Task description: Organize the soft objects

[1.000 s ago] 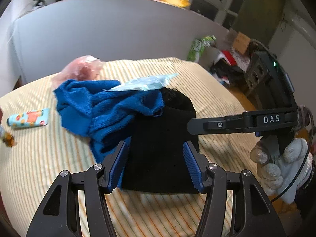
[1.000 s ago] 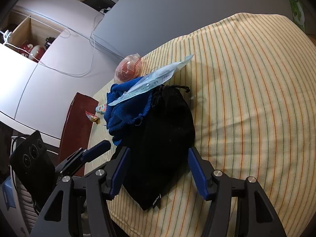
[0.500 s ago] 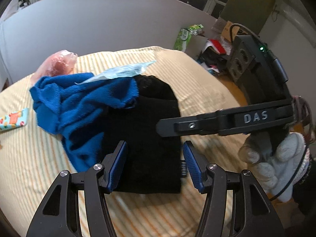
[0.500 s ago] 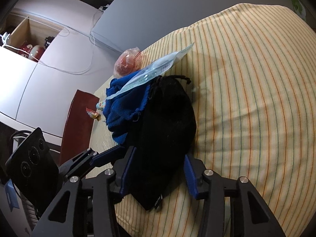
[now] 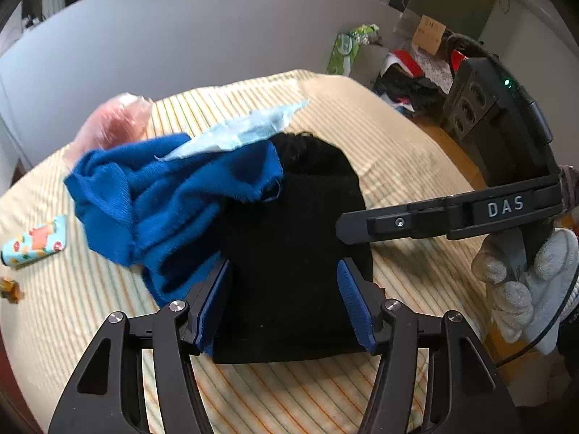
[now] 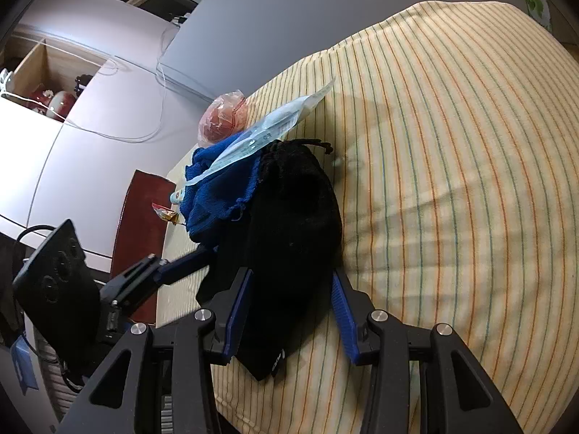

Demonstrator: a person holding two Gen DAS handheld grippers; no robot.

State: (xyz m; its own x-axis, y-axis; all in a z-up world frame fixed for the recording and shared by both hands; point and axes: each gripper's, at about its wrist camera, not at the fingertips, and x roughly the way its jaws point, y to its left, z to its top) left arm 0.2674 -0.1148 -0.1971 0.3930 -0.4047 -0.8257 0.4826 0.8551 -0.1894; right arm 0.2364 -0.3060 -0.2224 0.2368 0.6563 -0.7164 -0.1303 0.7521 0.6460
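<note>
i'm at the pick-up step on the black pouch (image 5: 293, 238) lying on the striped bed (image 6: 452, 181), right gripper (image 6: 289, 314) jaws pinching its near end, left gripper (image 5: 286, 307) jaws opening astride it, next lifting clear of the blue cloth (image 5: 163, 195) and plastic packet (image 5: 246, 128) overlapping it.

Black pouch (image 5: 293, 253); blue knit cloth (image 5: 163, 195); yellow striped bedcover (image 6: 452, 181).

On the worktop (image 5: 398, 152) I see the pouch (image 5: 296, 238) in the middle, the cloth (image 5: 163, 195) overlapping its left side, a packet (image 5: 246, 130) lying across both, a bag (image 5: 112, 126) behind the cloth, and a tube (image 5: 36, 242) well left.
</note>
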